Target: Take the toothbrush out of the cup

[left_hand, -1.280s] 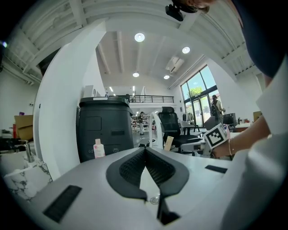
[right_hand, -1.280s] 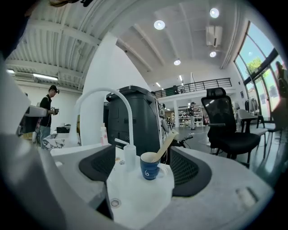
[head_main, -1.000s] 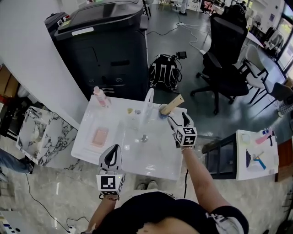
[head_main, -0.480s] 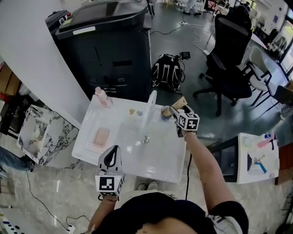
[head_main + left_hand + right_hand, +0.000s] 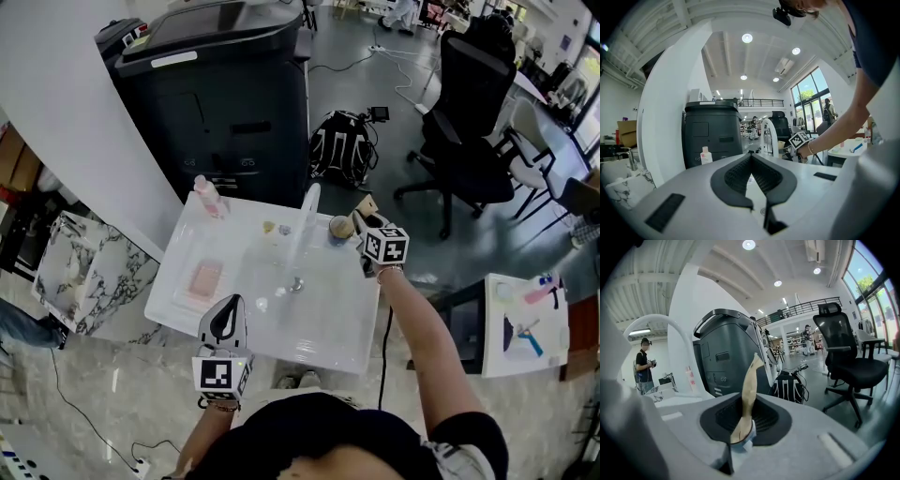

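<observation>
A tan wooden toothbrush (image 5: 365, 205) stands tilted in a small cup (image 5: 338, 228) at the back right corner of the white sink top (image 5: 328, 330). My right gripper (image 5: 359, 226) is at the cup, its jaws closing, with the handle between the pads. In the right gripper view the toothbrush (image 5: 749, 380) rises between the dark pads of the right gripper (image 5: 746, 404), and the cup's rim (image 5: 742, 440) shows below. My left gripper (image 5: 227, 309) hangs at the sink's front edge, far from the cup. In the left gripper view the left gripper (image 5: 751, 164) is shut and holds nothing.
A white arched faucet (image 5: 302, 220) stands left of the cup. A pink soap bar (image 5: 203, 279) and a small bottle (image 5: 208, 199) sit on the sink's left side. Behind are a black copier (image 5: 225, 94), a backpack (image 5: 339, 147) and an office chair (image 5: 469, 122).
The right gripper moved up the picture from the sink's right side to the cup, and its jaws went from wide open to closed round the toothbrush handle. The left gripper stayed put.
</observation>
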{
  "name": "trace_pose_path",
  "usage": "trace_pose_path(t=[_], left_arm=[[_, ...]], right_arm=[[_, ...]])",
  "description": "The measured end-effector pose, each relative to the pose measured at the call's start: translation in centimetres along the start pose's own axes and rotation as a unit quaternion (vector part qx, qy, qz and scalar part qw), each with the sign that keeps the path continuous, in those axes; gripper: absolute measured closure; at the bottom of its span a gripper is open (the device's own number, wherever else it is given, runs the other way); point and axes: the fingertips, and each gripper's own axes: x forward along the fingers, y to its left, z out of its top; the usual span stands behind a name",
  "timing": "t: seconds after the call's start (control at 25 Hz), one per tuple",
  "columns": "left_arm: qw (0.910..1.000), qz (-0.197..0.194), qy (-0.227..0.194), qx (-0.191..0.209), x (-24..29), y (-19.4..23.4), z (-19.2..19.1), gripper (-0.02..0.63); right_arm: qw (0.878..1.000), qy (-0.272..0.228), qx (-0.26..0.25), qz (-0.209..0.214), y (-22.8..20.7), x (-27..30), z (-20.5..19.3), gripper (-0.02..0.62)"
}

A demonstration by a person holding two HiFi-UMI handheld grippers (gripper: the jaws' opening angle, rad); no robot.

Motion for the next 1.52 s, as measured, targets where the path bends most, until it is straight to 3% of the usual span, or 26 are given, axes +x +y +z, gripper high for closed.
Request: trace_pose_path(t=[0.32,0.56,1.0,1.2,1.52], left_arm=[[0.9999,-0.008,-0.006,0.002,-0.6,-0.5,0.2,0.604],[0.9999,-0.011,-0.008,0.003,-1.1,-0.7,0.1,0.604],[0.9999,-0.003,-0.01,0.01,-2.0,0.8,-0.6,0.604],[0.9998,-0.003,-0.016,0.011,-2.1,1.0,-0.3,0.604],[0.9995,-0.017,-0.024,0.014,-2.1,0.6,0.1,0.604]], right_arm=[[1.0,-0.023,-0.006,0.018,1.4,-1.4,1.8,0.561],[0.997,-0.068,0.025,0.021,1.3,-4.1,4.5,0.561],[0.986,-0.152,-0.044,0.058,6.5,-12.9,9.8,0.561],[0.979,-0.181,-0.071,0.066,10.3,-17.1,10.4,0.561],[0.965,-0.217,-0.142,0.028,15.7,-24.1,9.1,0.561]])
